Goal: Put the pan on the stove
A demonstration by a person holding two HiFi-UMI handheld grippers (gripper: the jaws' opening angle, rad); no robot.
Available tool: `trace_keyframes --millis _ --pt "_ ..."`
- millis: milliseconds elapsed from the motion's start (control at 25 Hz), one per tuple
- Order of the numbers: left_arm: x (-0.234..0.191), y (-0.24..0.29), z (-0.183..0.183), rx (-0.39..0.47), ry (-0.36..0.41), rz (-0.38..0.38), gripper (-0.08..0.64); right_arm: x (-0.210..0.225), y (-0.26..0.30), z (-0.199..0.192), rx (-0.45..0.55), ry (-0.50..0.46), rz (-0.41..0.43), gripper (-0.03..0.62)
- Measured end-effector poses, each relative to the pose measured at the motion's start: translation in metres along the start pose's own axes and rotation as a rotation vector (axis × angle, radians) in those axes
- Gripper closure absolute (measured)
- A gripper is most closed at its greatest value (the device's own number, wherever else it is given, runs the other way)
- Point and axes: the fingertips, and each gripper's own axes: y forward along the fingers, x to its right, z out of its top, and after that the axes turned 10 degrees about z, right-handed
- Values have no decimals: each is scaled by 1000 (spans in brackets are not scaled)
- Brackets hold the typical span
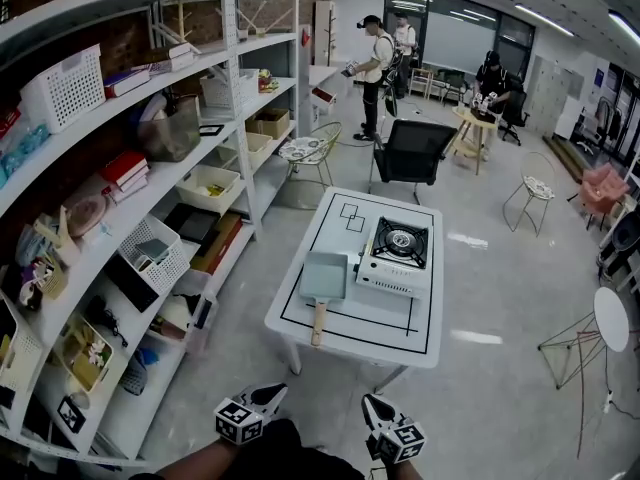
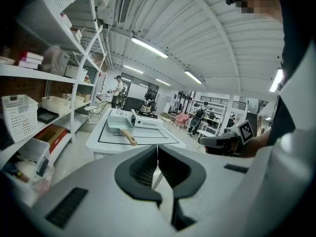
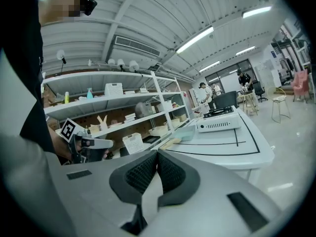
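Though head view half hides both, left gripper (image 2: 157,149), right gripper (image 3: 157,154), fingers (image 2: 141,170) closed, empty

The head view looks steeply down from well back of the table (image 1: 380,318). Both gripper views look low and nearly level toward it from afar; all three share table and shelves (image 1: 100,8).

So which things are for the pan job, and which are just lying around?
For the job: pan, stove, table, left gripper, right gripper, both shut and empty.

Just lying about: shelf, basket, red books, black chair, pink chair.
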Motion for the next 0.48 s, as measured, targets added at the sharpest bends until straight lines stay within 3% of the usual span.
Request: trace_keyframes --millis 200,480 --pt "-9 -4 -8 -19 -22 25 549 3 5 -24 -40 6 25 566" --pt "-19 9 -4 -28 -36 23 549 9 18 -24 -66 10 18 566"
